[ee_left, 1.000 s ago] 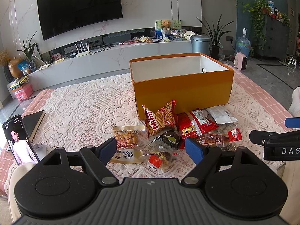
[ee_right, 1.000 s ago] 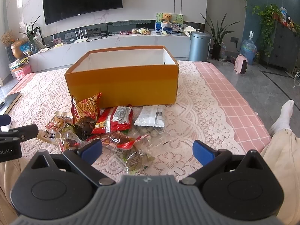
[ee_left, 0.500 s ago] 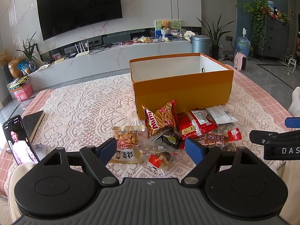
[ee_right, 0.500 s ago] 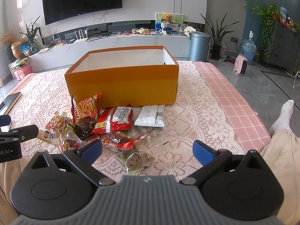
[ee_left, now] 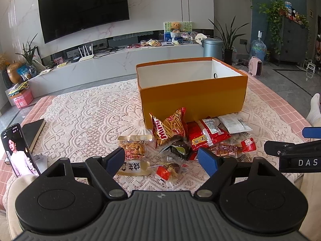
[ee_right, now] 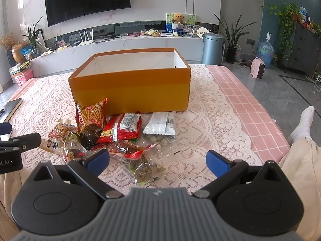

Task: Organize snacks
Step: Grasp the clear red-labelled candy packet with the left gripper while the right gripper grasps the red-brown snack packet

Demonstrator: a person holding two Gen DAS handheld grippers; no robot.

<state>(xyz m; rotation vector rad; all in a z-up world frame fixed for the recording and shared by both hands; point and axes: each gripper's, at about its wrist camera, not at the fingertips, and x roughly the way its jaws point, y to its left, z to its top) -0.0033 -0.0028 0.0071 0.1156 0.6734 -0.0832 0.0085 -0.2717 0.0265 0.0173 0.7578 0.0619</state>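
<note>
Snack packets point(ee_left: 186, 140) heaped on the lace-covered bench point(ee_left: 84, 116), just before the orange box point(ee_right: 130, 92); left tool point(ee_left: 161, 160) and right tool point(ee_right: 158, 160) both spread wide, grasping nothing.

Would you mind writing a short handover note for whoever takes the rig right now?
Left tool: open, holding nothing, hovering at the near edge of the snack pile.
Right tool: open, holding nothing, hovering near the pile's right side.
Snacks: all loose on the lace tablecloth in front of the orange box, including the Mimi stick bag, red packet and white packet.
Done: nothing visibly packed; what shows of the box interior looks bare, though its floor is hidden.
Left: pick up each snack and place it in the box.
</note>
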